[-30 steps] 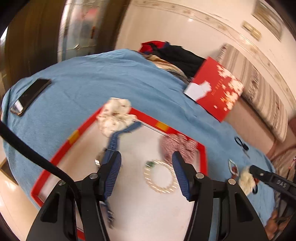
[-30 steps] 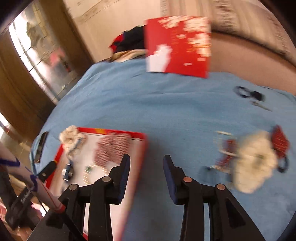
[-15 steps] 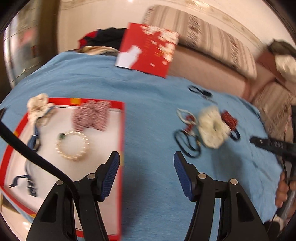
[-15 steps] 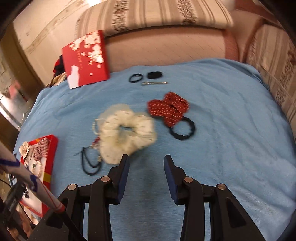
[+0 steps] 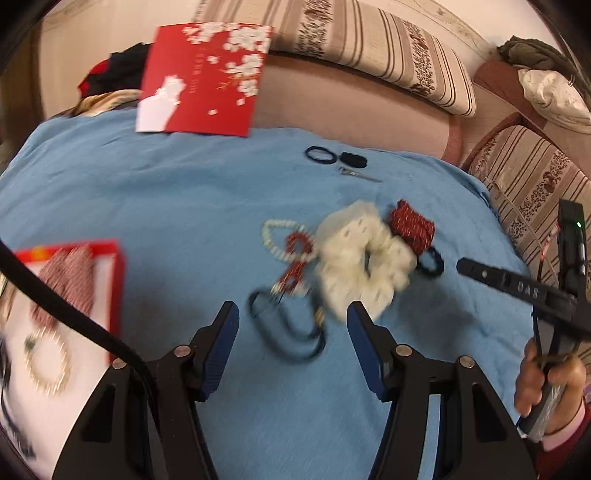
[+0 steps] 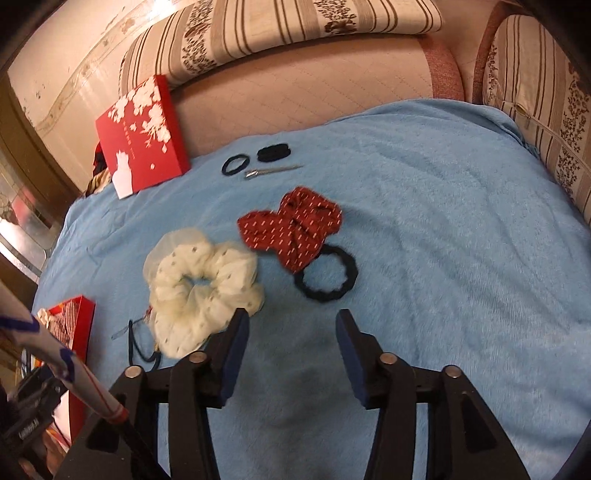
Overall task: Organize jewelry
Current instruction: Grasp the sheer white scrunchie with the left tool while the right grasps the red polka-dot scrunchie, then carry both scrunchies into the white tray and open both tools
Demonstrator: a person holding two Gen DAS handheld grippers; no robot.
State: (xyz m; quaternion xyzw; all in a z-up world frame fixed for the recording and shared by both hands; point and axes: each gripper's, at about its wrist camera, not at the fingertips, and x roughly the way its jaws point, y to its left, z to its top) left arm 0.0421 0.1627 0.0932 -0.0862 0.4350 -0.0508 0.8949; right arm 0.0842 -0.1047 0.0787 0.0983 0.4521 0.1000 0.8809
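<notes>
A pile of accessories lies on the blue cloth (image 5: 166, 192): a cream scrunchie (image 5: 360, 254) (image 6: 201, 280), a red dotted bow on a black hair tie (image 6: 295, 229) (image 5: 412, 225), a pearl bracelet (image 5: 275, 236), a red beaded piece (image 5: 295, 266) and black cords (image 5: 284, 332). A red-rimmed white tray (image 5: 114, 291) at the left holds a pearl bracelet (image 5: 46, 365) and a red-white scrunchie (image 5: 66, 280). My left gripper (image 5: 291, 332) is open and empty just above the black cords. My right gripper (image 6: 291, 332) is open and empty, just short of the black hair tie.
A red floral box (image 5: 203, 77) (image 6: 142, 136) leans at the back. A black hair tie (image 6: 236, 165), a black scrunchie (image 6: 275, 151) and a metal clip (image 6: 273, 170) lie near it. Striped cushions (image 6: 280, 33) border the cloth at the back and right.
Both grippers swung right, away from the tray toward the accessory pile. The pile now lies right in front of both. Both stayed open.
</notes>
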